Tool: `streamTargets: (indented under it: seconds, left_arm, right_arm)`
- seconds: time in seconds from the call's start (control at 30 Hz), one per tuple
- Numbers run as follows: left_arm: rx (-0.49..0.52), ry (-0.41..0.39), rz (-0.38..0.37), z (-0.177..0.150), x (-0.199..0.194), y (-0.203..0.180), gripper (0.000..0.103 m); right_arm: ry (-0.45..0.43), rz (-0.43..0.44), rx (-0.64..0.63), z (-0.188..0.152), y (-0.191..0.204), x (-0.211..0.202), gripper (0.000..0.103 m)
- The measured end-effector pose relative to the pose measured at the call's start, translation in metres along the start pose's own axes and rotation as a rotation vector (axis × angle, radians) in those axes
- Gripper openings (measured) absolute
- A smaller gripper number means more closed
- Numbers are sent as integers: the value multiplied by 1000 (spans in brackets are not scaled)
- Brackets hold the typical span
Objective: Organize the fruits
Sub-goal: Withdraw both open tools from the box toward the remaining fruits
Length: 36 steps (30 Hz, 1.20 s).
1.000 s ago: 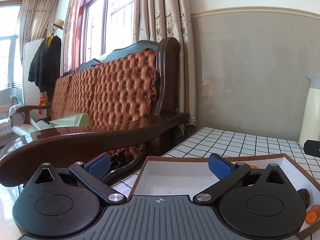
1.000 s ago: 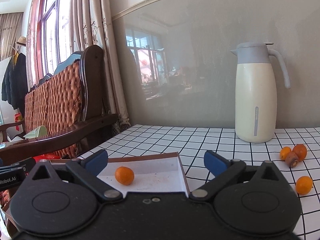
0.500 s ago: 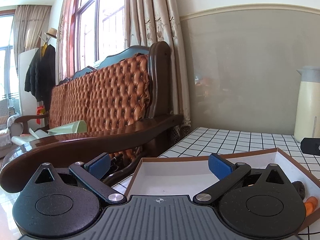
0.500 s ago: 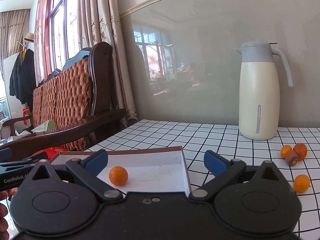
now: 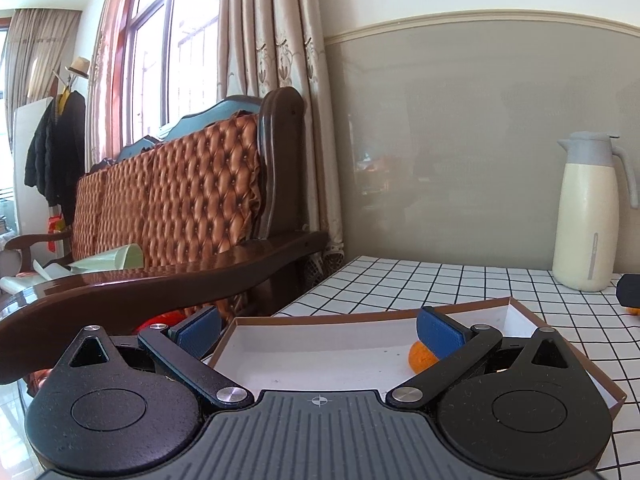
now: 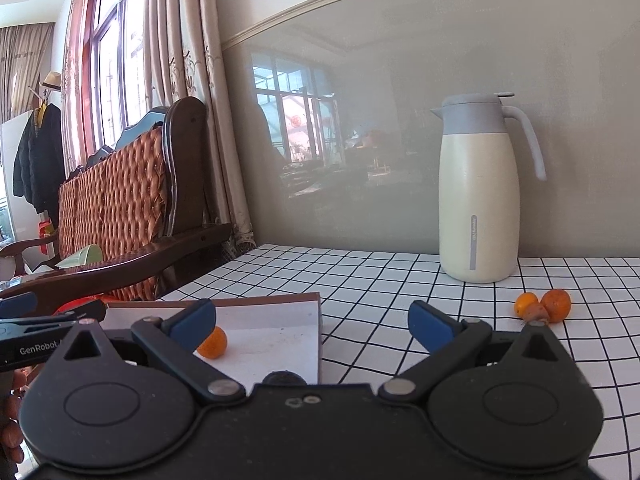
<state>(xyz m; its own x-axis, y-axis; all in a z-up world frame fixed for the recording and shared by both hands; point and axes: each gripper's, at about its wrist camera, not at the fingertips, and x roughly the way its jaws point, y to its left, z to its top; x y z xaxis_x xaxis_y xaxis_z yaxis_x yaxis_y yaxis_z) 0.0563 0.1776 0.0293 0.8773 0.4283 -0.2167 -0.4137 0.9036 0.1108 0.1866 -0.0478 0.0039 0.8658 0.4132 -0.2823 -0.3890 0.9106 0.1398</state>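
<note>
Both my grippers, left (image 5: 318, 330) and right (image 6: 312, 322), gape empty. One mandarin (image 6: 213, 343) sits in the box (image 6: 280, 344); three fruits (image 6: 542, 307) (one maybe brownish) near the thermos jug (image 6: 478, 192).

daylight is pouring through a tall window (image 5: 160, 64) with reddish wooden frames, and beige patterned curtains (image 5: 276, 80) are hanging beside it. a grey glossy wall panel (image 6: 400, 120) is running behind the worktop (image 6: 380, 276) — it is mirroring another window and room. above it the wall is showing white. a dark wooden sofa (image 5: 192, 208) with tufted orange-brown cushions is standing to the left. further back, a black coat (image 5: 56, 152) and a straw hat (image 5: 79, 67) are hanging on a stand.
</note>
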Motion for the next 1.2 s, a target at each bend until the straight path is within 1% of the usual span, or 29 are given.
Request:
streamTargets:
  seconds: [0.2,0.5,0.83,1.2]
  left_arm:
    - [13,-13,-44,2,-6,-19,103]
    - [59,-22,-144,2,-14,-57,103]
    - [65,-18,-236,4,-19,-100,103]
    - [106,-6,-380,1,-26,-160,103]
  right_arm:
    - [1,-22,34,-8,-17,-10,97]
    - [4,-76,61,-11,-43,-21,97]
    - [10,-142,106,-13,-78,-33,97]
    - [-11,-243,182,-12,-125,-51,97]
